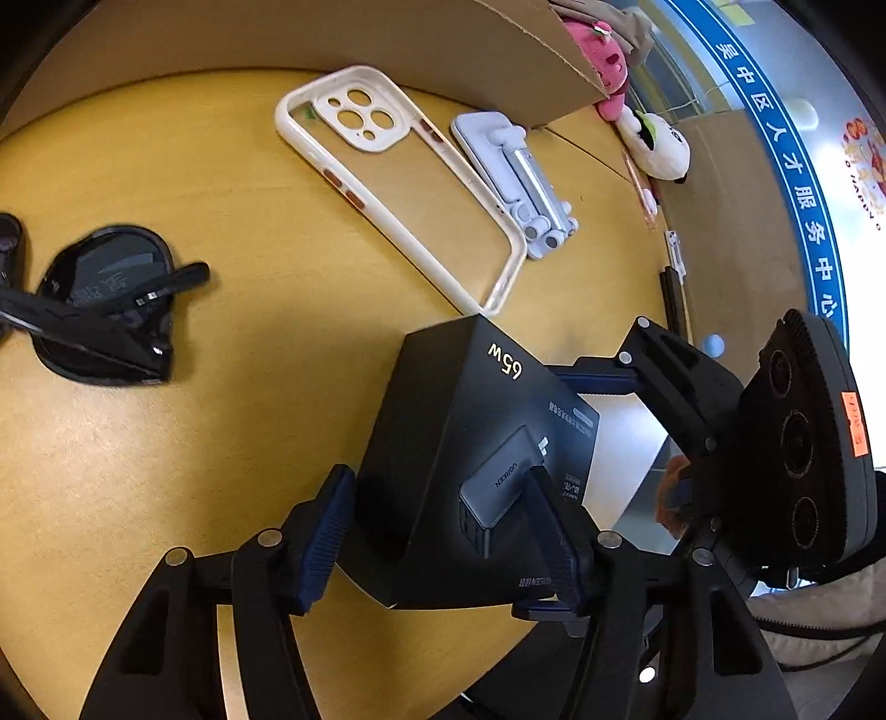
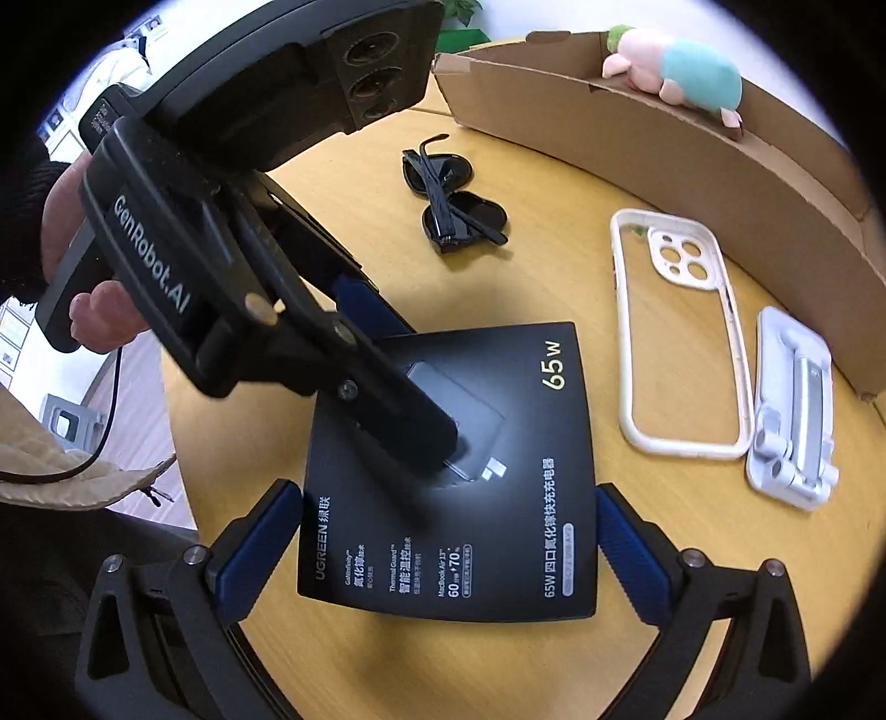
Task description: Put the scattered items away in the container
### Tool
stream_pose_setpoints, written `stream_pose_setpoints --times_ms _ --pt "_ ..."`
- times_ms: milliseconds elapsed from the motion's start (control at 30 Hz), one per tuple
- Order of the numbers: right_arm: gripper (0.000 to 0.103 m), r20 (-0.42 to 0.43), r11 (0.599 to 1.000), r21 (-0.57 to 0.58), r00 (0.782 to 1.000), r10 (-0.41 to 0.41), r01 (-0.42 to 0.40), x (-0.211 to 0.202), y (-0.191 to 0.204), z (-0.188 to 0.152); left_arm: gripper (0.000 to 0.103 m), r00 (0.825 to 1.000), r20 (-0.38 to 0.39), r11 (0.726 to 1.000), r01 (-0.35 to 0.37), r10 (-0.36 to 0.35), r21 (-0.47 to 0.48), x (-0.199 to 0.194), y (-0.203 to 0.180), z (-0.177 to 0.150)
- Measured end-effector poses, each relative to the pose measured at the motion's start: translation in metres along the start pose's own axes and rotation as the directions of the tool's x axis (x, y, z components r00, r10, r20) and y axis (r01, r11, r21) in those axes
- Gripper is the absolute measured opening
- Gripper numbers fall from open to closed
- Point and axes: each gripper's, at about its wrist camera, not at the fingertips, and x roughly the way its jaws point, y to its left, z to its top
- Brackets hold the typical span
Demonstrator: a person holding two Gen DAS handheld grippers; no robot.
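A black charger box (image 1: 470,459) marked 65W lies near the table's front edge, also in the right wrist view (image 2: 476,476). My left gripper (image 1: 443,531) is shut on the charger box, one finger under it and one on its top face. My right gripper (image 2: 448,548) is open, its blue pads either side of the box without touching. Black sunglasses (image 1: 105,310) (image 2: 451,196), a white phone case (image 1: 398,183) (image 2: 678,332) and a white folding phone stand (image 1: 518,183) (image 2: 792,410) lie on the table. The cardboard box (image 1: 498,50) (image 2: 692,144) stands behind them.
The round wooden table (image 1: 249,415) (image 2: 554,664) ends close behind both grippers. Plush toys (image 1: 603,61) (image 2: 681,77) sit at the cardboard box; a panda plush (image 1: 659,144) and pens (image 1: 642,194) lie beyond it.
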Motion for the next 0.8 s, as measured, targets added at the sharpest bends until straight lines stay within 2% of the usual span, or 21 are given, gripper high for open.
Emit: stream_pose_setpoints --times_ms 133,233,367,500,667,733,800 --pt "0.102 -0.008 0.999 -0.02 1.0 -0.028 0.028 -0.011 0.005 -0.008 0.071 1.0 0.006 0.999 -0.028 0.028 -0.018 -0.002 0.001 -0.002" --pt "0.102 0.002 0.999 -0.009 0.999 -0.046 0.046 -0.022 0.006 -0.018 0.079 0.999 0.01 0.999 -0.041 0.041 -0.02 -0.006 0.004 -0.001" --pt "0.102 0.037 0.992 0.109 0.997 -0.062 0.058 -0.043 -0.002 -0.036 0.08 0.999 0.008 0.999 -0.038 0.038 -0.004 -0.01 0.003 -0.002" --pt "0.102 0.019 0.953 0.298 0.999 0.045 -0.049 -0.047 -0.015 -0.055 0.083 1.0 -0.016 1.0 -0.017 0.017 0.024 -0.007 0.0 -0.004" --pt "0.102 0.035 0.882 0.446 0.988 0.152 -0.151 -0.025 -0.014 -0.058 0.083 0.999 -0.044 0.998 0.009 -0.006 0.068 0.001 -0.009 -0.005" --pt "0.102 0.054 0.861 0.48 0.985 0.161 -0.167 -0.015 -0.013 -0.053 0.079 0.998 -0.068 0.996 0.019 -0.013 0.088 0.005 -0.013 -0.004" --pt "0.102 0.054 0.864 0.484 0.99 0.128 -0.138 -0.01 -0.01 -0.048 0.08 0.996 -0.083 0.993 -0.001 0.011 0.117 0.007 -0.018 -0.003"
